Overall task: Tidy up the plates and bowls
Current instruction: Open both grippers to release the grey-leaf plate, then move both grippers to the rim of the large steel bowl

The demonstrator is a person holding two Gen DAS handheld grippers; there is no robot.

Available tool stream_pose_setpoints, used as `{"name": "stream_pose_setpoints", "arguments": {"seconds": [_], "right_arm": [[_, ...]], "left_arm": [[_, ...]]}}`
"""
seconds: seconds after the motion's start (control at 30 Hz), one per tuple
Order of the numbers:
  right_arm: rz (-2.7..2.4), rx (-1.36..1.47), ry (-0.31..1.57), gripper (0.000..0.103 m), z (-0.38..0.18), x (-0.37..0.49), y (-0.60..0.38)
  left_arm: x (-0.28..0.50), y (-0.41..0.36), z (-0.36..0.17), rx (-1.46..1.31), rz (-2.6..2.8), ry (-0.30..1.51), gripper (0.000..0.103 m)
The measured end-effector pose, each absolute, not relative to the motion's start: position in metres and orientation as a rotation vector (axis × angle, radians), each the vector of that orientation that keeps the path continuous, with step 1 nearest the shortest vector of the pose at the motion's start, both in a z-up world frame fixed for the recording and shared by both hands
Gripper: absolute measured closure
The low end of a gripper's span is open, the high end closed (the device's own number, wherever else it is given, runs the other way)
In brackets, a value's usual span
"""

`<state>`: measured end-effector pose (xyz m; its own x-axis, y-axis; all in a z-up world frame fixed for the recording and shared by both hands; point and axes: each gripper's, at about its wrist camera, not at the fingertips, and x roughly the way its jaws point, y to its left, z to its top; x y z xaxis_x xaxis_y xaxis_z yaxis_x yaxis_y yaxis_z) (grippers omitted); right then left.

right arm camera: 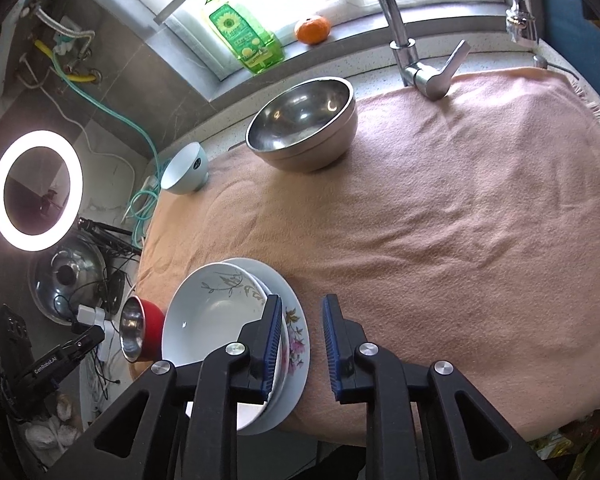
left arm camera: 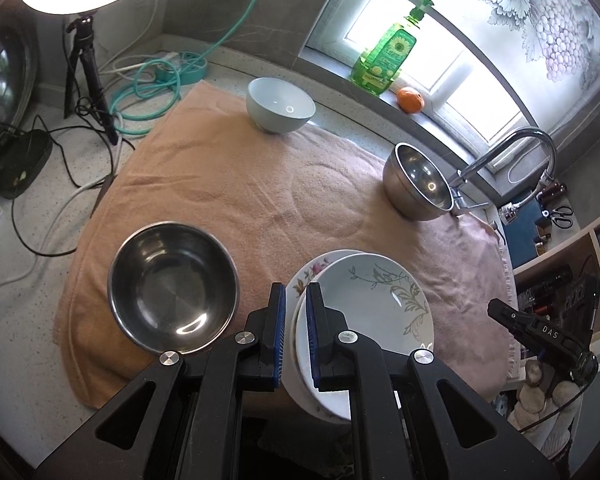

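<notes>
A leaf-patterned plate (left arm camera: pixel 374 304) lies on a flowered plate (left arm camera: pixel 303 280) at the towel's near edge; the stack also shows in the right wrist view (right arm camera: pixel 216 312). My left gripper (left arm camera: pixel 296 300) hovers over the stack's left rim, its jaws a narrow gap apart and empty. My right gripper (right arm camera: pixel 302 312) is open over the flowered plate's right rim (right arm camera: pixel 296 332). A red-sided steel bowl (left arm camera: pixel 174 286) sits left of the plates. A steel bowl (left arm camera: pixel 418 182) stands far right and a white bowl (left arm camera: pixel 280 104) at the back.
A pink towel (left arm camera: pixel 228 176) covers the counter. A faucet (right arm camera: pixel 416 60) stands at the back right. A green soap bottle (left arm camera: pixel 384 54) and an orange (left arm camera: pixel 410 100) sit on the windowsill. A tripod (left arm camera: pixel 88 64), hose and cables lie left.
</notes>
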<state>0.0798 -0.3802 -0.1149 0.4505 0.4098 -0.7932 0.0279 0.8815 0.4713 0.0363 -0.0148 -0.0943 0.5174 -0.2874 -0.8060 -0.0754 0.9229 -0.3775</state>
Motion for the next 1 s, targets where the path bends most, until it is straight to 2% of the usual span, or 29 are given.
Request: {"name": "stream_pose_setpoints", "arguments": {"seconds": [0.57,1.0], "right_arm": [[0.095,0.407,0.989,0.084,-0.077,0.108,-0.398],[0.223,0.247,0.992,0.084,-0.078,0.195,-0.413]], "left_arm": [[0.111,-0.08,-0.085,-0.301,-0.363,1.038,0.094],[0.177,-0.125,-0.095,-0.329,-0.264,1.044,0.094]]}}
